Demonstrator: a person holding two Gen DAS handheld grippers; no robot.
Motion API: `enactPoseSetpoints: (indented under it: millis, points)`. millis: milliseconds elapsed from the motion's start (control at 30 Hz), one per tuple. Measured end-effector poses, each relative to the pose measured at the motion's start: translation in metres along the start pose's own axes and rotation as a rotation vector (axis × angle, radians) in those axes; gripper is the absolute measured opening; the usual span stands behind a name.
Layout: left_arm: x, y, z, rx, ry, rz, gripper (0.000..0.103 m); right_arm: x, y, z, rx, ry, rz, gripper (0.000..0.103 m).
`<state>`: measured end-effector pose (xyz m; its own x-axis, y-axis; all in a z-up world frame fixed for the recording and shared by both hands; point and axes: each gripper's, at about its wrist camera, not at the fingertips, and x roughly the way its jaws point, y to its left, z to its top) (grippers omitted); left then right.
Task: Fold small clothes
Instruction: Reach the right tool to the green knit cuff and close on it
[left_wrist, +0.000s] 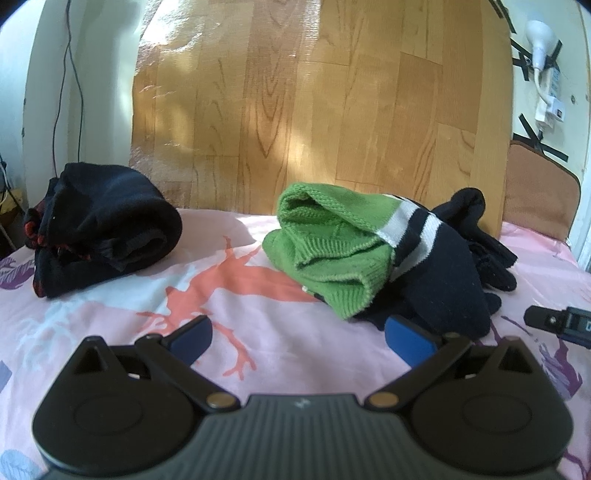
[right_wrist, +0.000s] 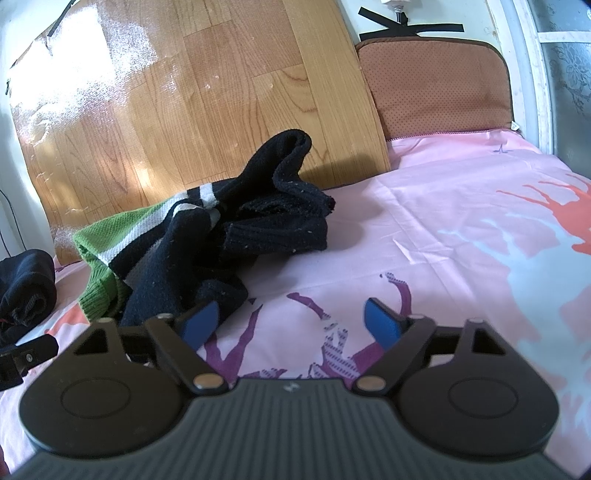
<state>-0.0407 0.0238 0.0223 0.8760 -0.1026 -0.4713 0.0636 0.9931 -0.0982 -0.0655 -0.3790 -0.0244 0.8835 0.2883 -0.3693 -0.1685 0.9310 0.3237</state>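
— How many garments lie on the pink printed sheet?
— Two heaps: one folded black bundle on the left, and one crumpled pile with a green, white-striped and navy knit beside or under some black clothes. How many pieces are in that pile I cannot tell.
— Grippers?
— Two: the left gripper and the right gripper, each with two blue pads.
— Behind the bed?
— One wooden-pattern board, one brown cushion, one white lamp.
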Motion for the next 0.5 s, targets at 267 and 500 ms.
enactPoseSetpoints:
  millis: [267,500]
  points:
    - [0.003,0.01,0.001,-0.053,-0.001,-0.005,0.103,-0.005,0.064,0.034,-0.394,-0.09,0.173,0.063]
    - [0.002,0.012,0.0,-0.061,-0.013,-0.016,0.103,0.061,0.126,0.05,-0.498,0.046,0.298,0.063]
